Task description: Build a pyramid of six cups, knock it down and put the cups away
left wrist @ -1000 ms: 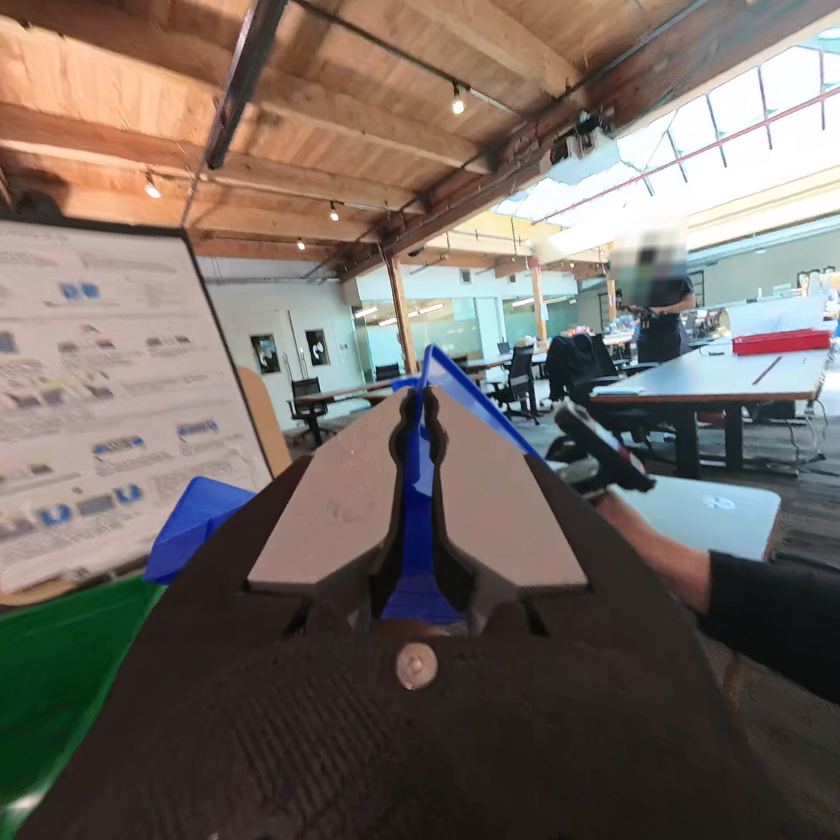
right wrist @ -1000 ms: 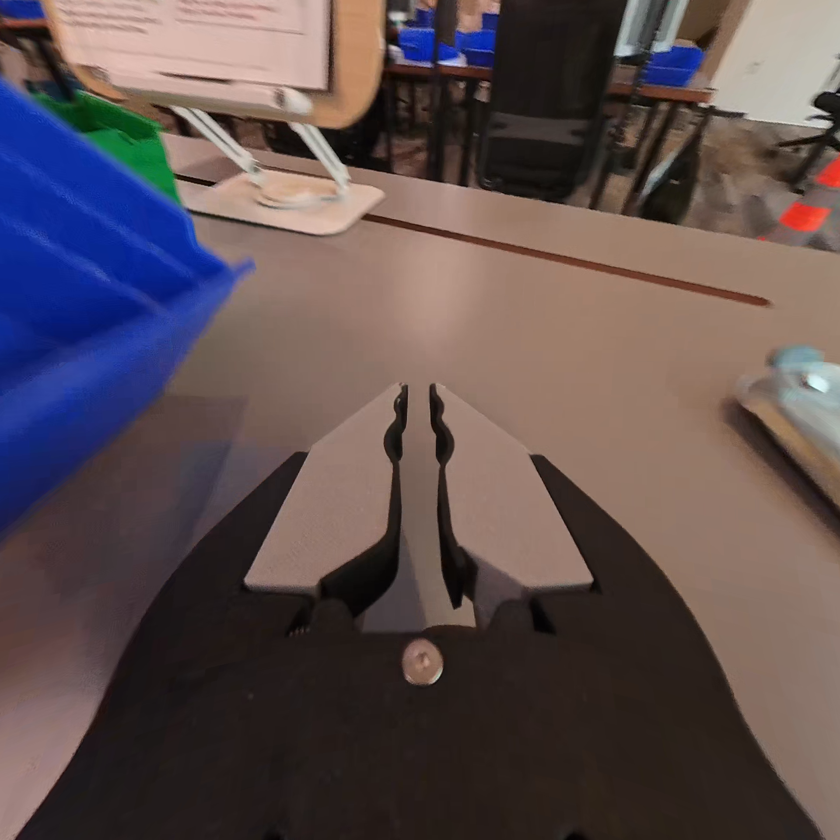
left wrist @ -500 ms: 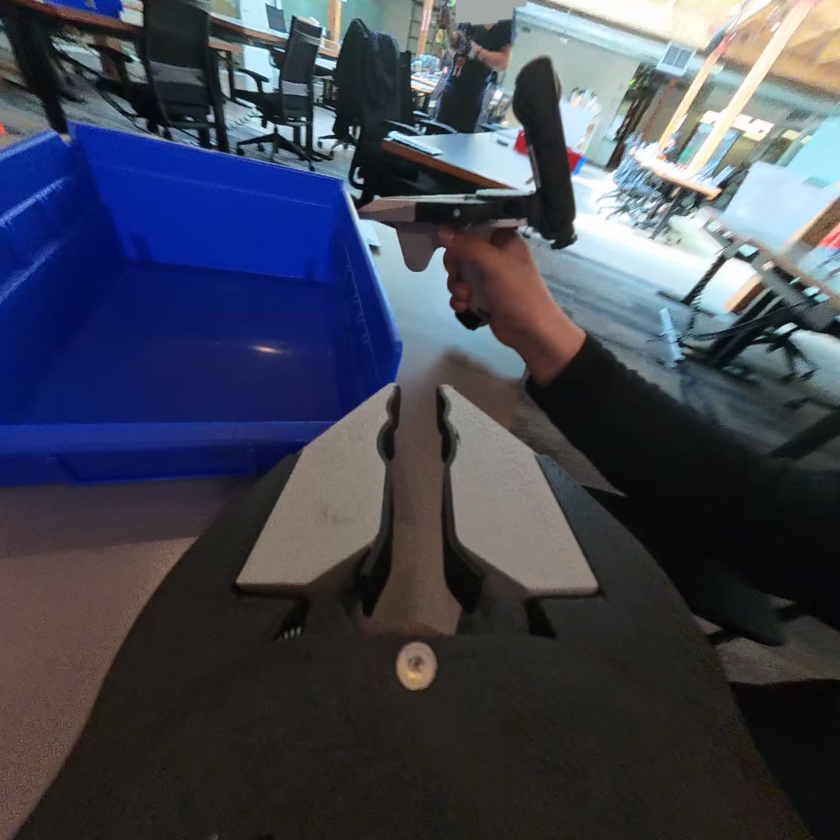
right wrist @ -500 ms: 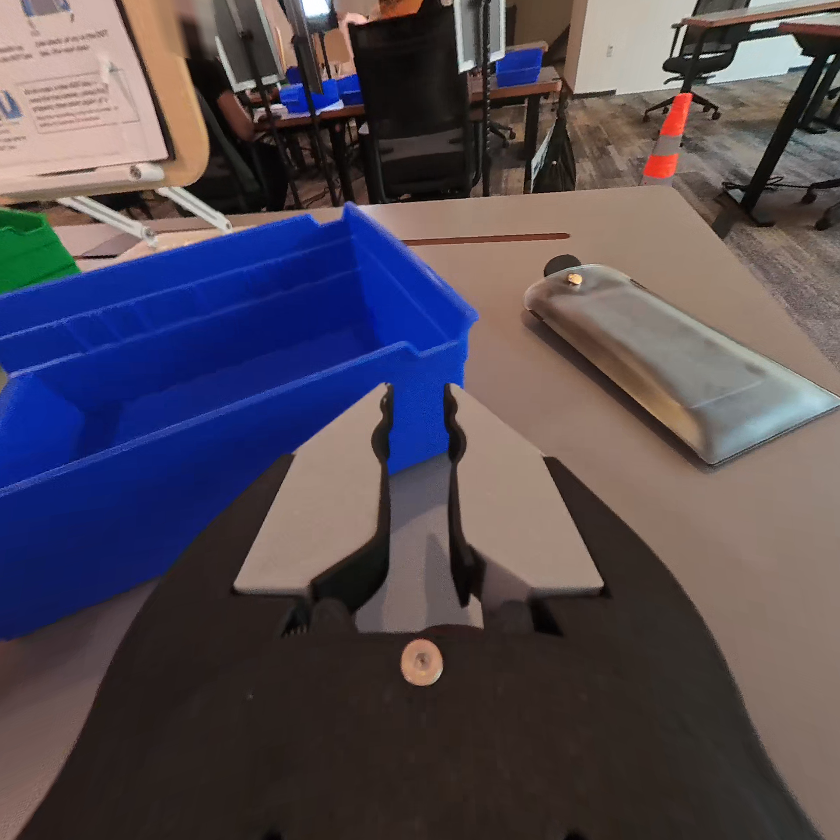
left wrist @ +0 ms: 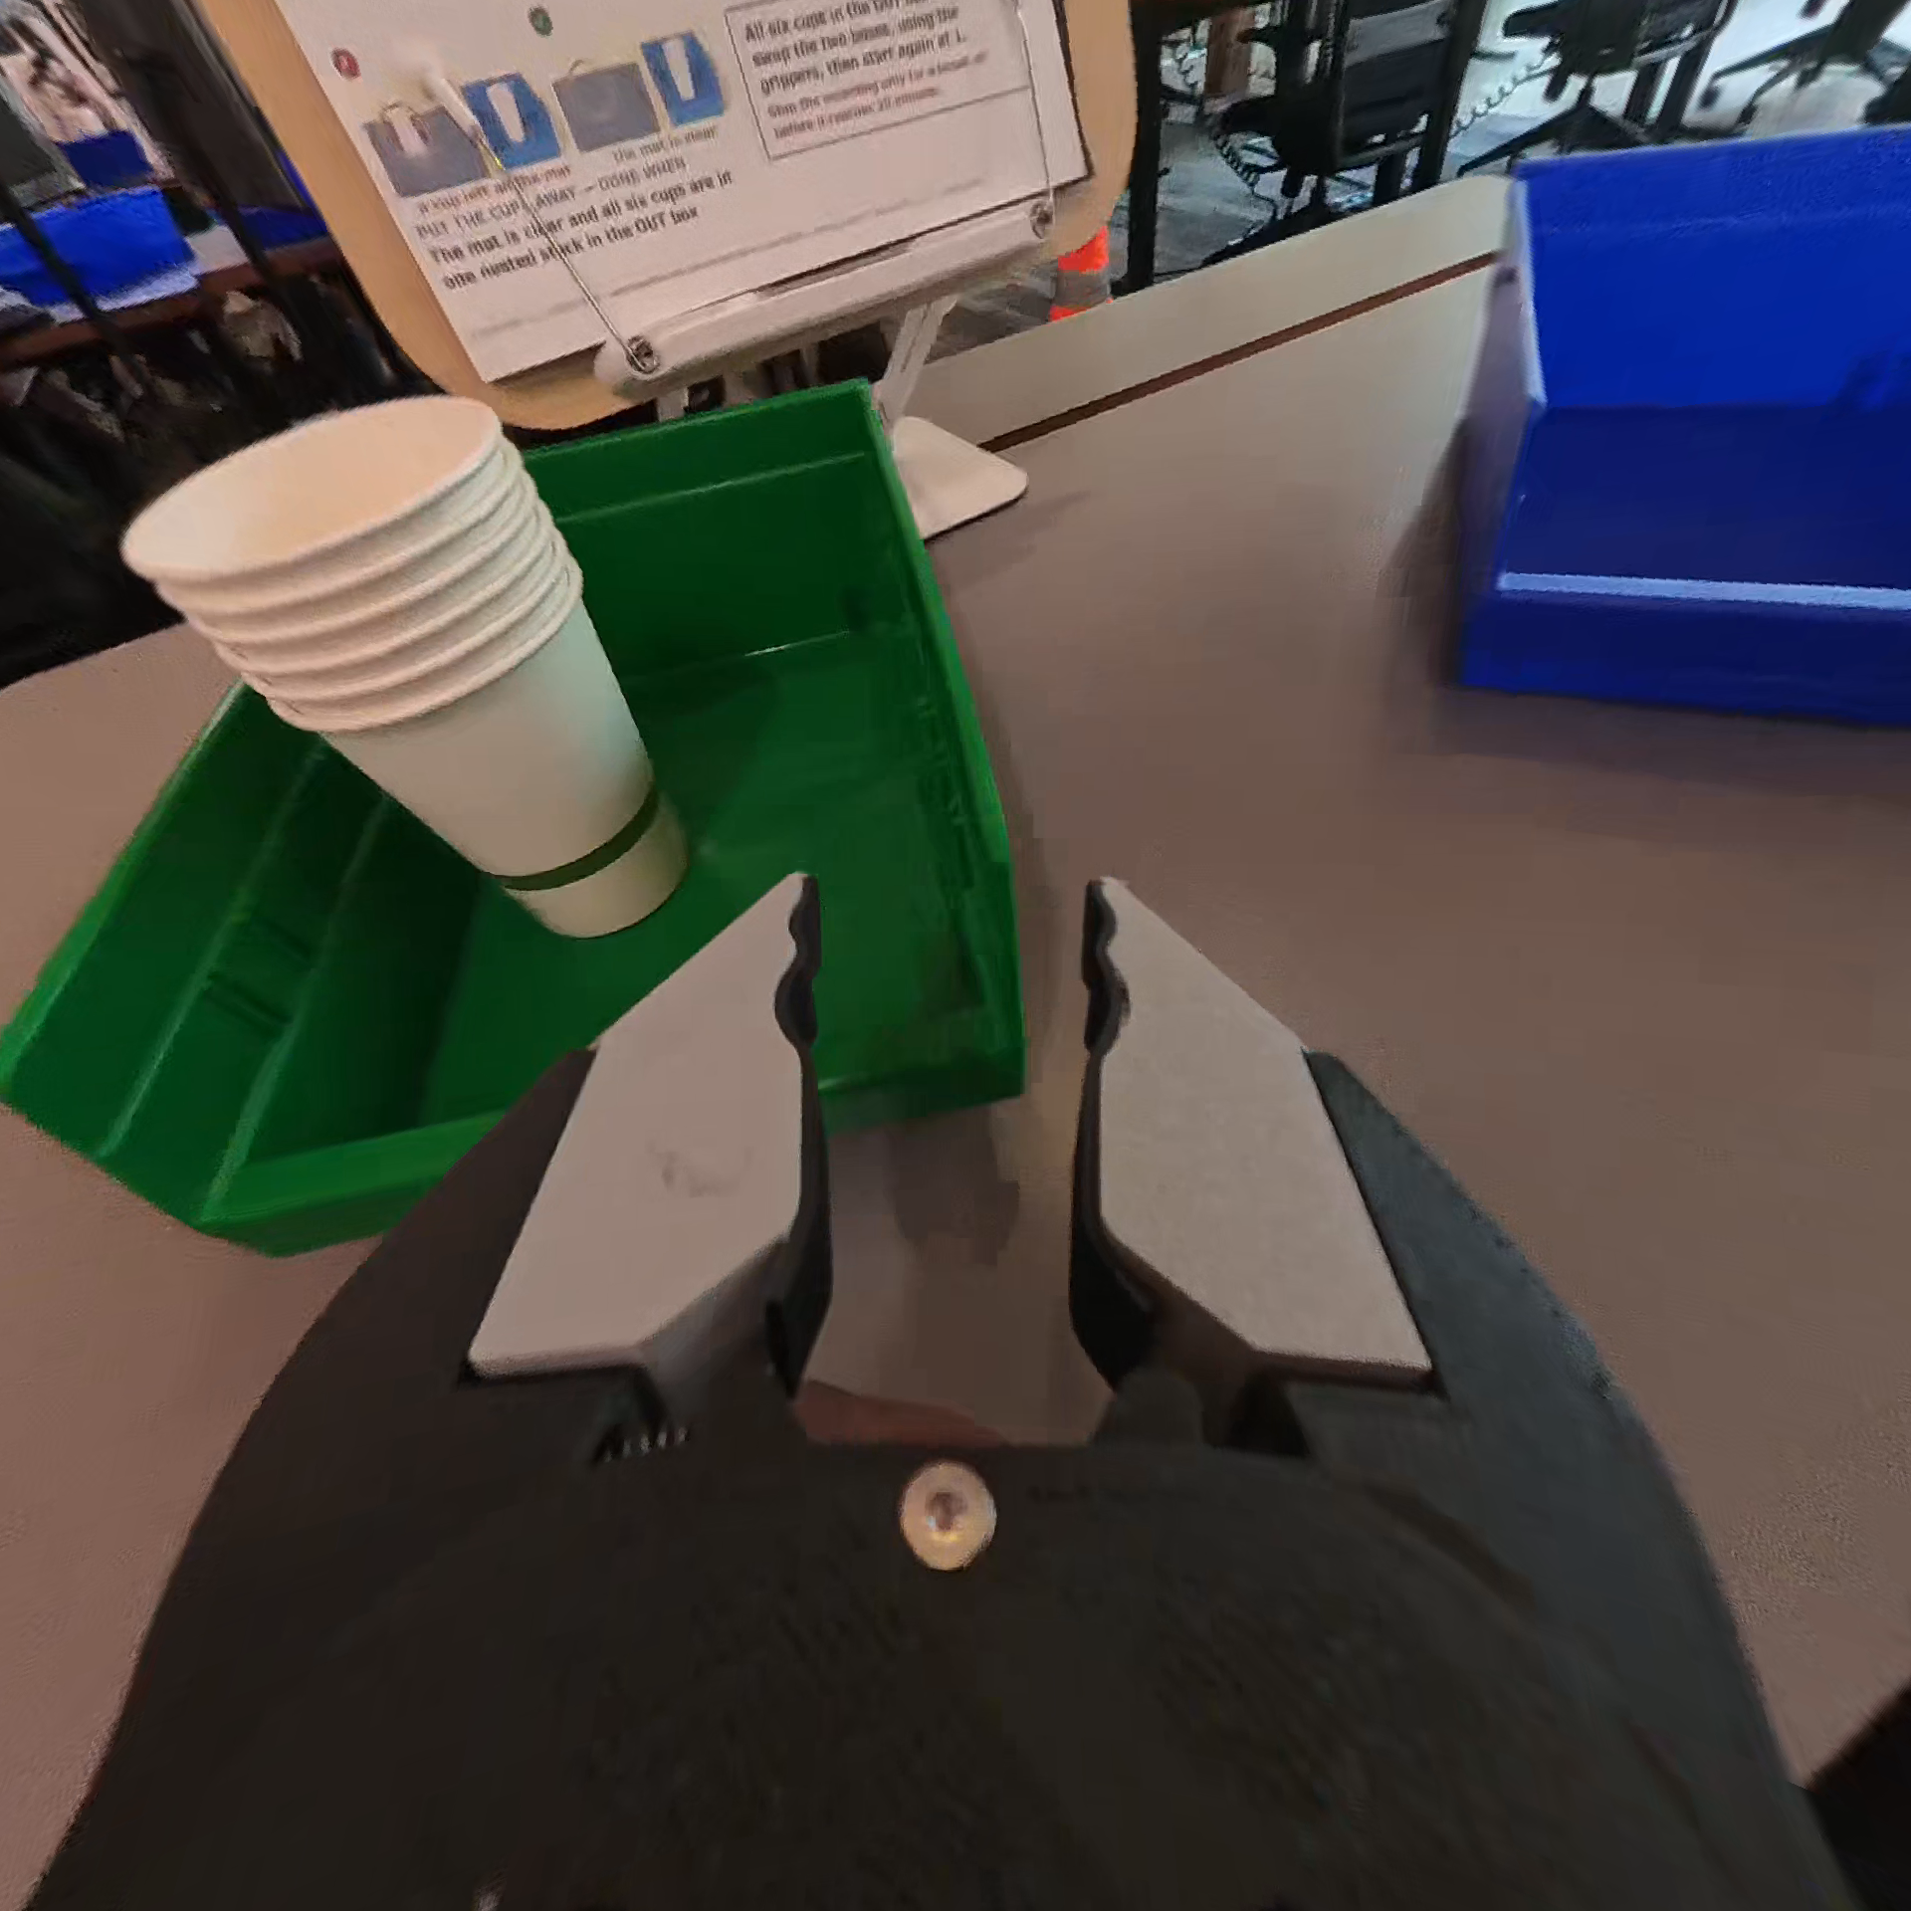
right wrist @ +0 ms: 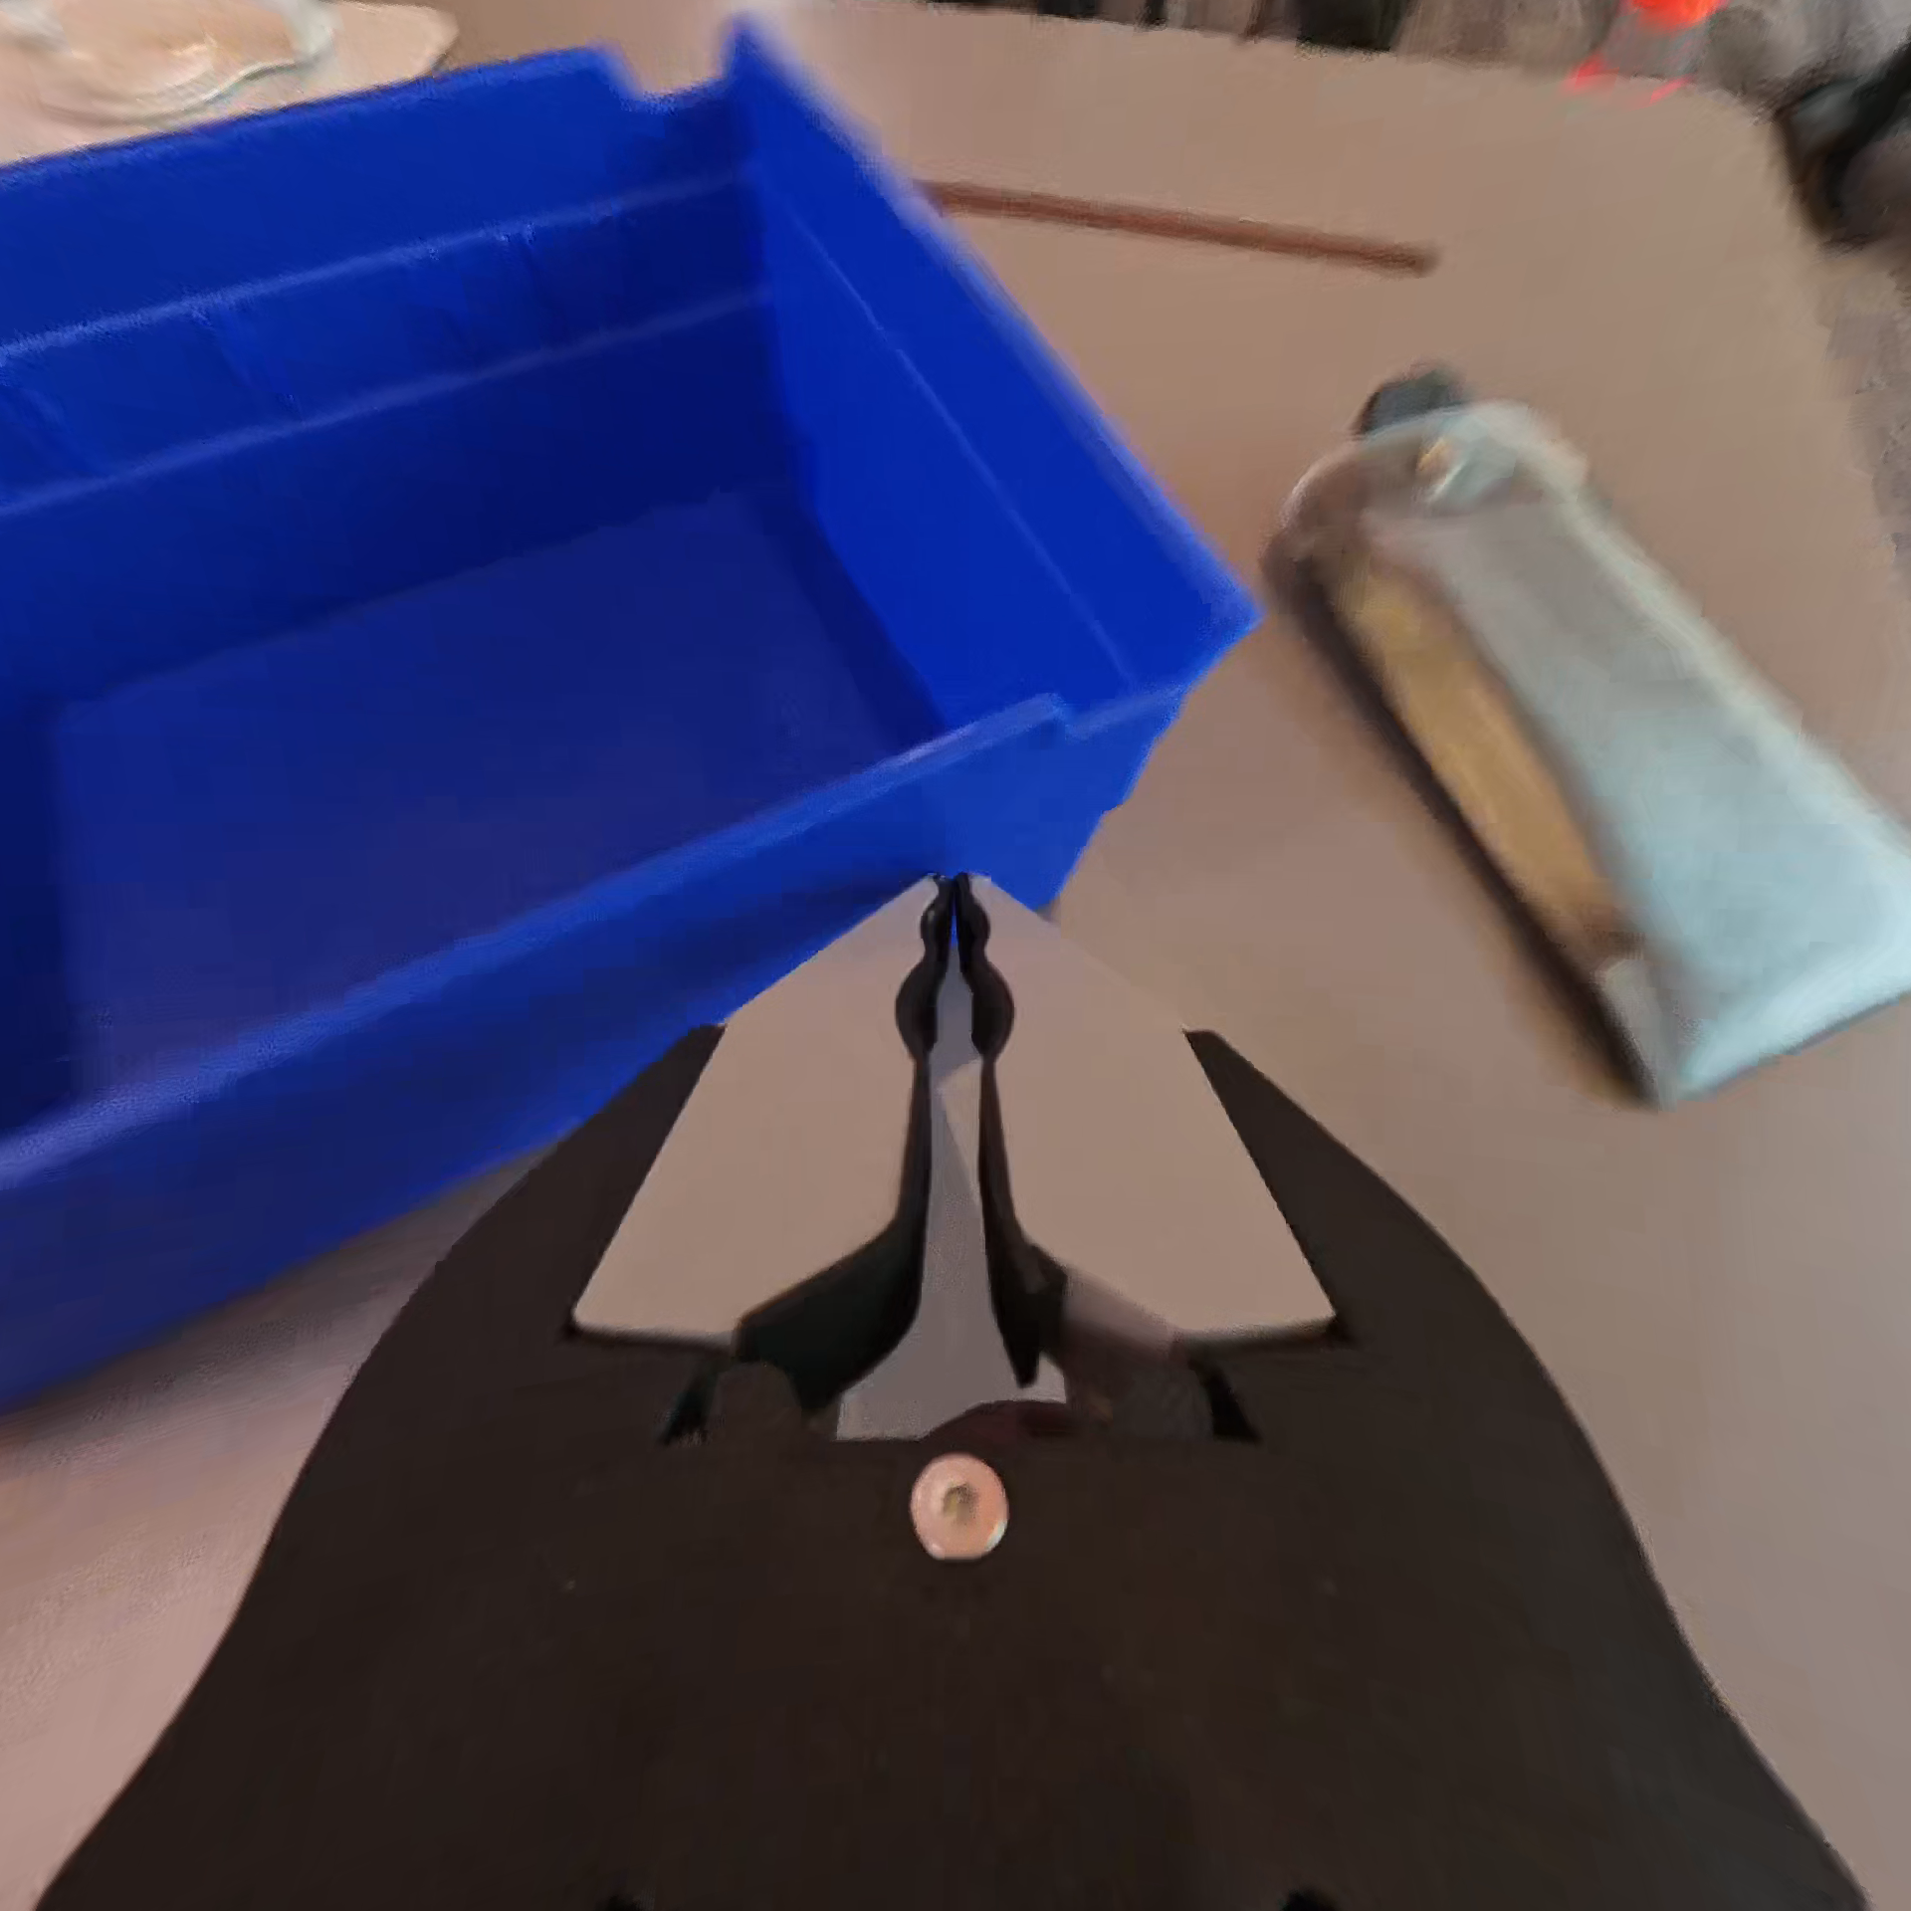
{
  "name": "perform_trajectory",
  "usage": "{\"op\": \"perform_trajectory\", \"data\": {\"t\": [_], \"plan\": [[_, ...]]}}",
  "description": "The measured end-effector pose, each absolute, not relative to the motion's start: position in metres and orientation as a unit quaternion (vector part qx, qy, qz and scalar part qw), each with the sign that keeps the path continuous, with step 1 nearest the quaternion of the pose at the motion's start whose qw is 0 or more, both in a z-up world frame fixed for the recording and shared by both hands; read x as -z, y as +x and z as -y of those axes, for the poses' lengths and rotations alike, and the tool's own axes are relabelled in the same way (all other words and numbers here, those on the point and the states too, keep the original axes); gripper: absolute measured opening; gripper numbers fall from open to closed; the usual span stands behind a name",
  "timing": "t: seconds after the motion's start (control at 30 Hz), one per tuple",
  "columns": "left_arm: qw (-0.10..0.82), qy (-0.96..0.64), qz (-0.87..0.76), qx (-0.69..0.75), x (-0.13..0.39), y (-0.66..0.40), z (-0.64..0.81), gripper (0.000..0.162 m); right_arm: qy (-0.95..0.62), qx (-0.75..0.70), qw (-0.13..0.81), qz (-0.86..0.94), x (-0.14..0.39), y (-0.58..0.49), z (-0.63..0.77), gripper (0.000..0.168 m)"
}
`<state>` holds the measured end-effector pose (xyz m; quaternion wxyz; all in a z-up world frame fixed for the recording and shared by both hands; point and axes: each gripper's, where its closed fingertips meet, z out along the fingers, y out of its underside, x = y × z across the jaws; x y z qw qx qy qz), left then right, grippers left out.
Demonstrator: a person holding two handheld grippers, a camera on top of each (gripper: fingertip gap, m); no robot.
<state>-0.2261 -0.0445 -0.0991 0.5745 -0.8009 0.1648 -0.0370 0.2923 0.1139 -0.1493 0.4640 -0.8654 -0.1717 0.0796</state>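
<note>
The left wrist view shows the left gripper [left wrist: 946, 936] above the grey bench [left wrist: 1344, 982], its fingers spread apart with nothing between them. Only this view shows the stack of white paper cups [left wrist: 414, 641]: the cups are nested one in another and stand tilted inside the green bin [left wrist: 910, 745], base on the bin's floor, well left of the fingers. The stack carries a thin green band near its base. Behind the green bin stands a printed instruction sheet on a stand [left wrist: 724, 155]. The blue bin [left wrist: 1696, 496] appears at the right edge of this view, apart from the green one.

The right wrist view shows the right gripper [right wrist: 953, 910] with its fingers pressed together at the tips and holding nothing. Just ahead of the tips is the near corner of the blue bin [right wrist: 538, 869]; its inside looks empty. Only this view shows the silver-grey flat pouch [right wrist: 1613, 745] lying on the bench to the right of the blue bin; the picture is blurred, so it is perhaps a case.
</note>
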Motion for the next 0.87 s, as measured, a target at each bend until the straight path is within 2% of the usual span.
{"op": "perform_trajectory", "data": {"t": [0.1,0.2,0.27,0.33,0.4,0.43,0.47,0.53,0.57,0.63,0.73,0.8,0.87], "plan": [[0.557,-0.804,-0.184,0.102,0.114,-0.207,0.036,0.046,-0.856,-0.021,0.487,0.175,0.135,0.281,-0.177,0.0],[0.555,-0.801,-0.201,0.097,0.122,-0.189,0.026,0.061,-0.879,-0.03,0.457,0.137,0.11,0.267,-0.191,0.004],[0.547,-0.811,-0.206,0.026,0.132,-0.196,0.016,0.093,-0.832,-0.072,0.525,0.163,0.061,0.237,-0.177,0.028],[0.548,-0.808,-0.213,-0.044,0.138,-0.208,0.008,0.091,-0.792,-0.065,0.573,0.2,0.022,0.217,-0.15,0.038],[0.556,-0.798,-0.216,-0.087,0.139,-0.216,0.0,0.083,-0.757,-0.112,0.583,0.274,0.002,0.173,-0.106,0.053],[0.553,-0.798,-0.215,-0.101,0.141,-0.219,-0.005,0.073,-0.74,-0.158,0.568,0.323,0.002,0.142,-0.079,0.056],[0.545,-0.803,-0.216,-0.108,0.144,-0.222,-0.01,0.039,-0.733,-0.19,0.544,0.361,0.009,0.115,-0.054,0.055],[0.534,-0.815,-0.212,-0.077,0.146,-0.219,-0.018,0.005,-0.756,-0.183,0.464,0.425,0.05,0.074,-0.022,0.056],[0.528,-0.825,-0.191,-0.066,0.145,-0.223,-0.022,0.005,-0.771,-0.154,0.424,0.45,0.077,0.062,-0.013,0.053],[0.52,-0.839,-0.16,-0.032,0.145,-0.231,-0.027,0.004,-0.79,-0.093,0.361,0.486,0.126,0.049,-0.007,0.03],[0.519,-0.845,-0.118,-0.04,0.145,-0.255,-0.025,0.004,-0.813,0.009,0.302,0.498,0.176,0.066,-0.019,0.041],[0.523,-0.847,-0.094,-0.032,0.144,-0.271,-0.018,0.003,-0.806,0.059,0.284,0.516,0.192,0.09,-0.024,0.028],[0.526,-0.847,-0.07,-0.041,0.144,-0.289,-0.01,0.003,-0.808,0.038,0.278,0.518,0.194,0.106,-0.021,0.031]]}}
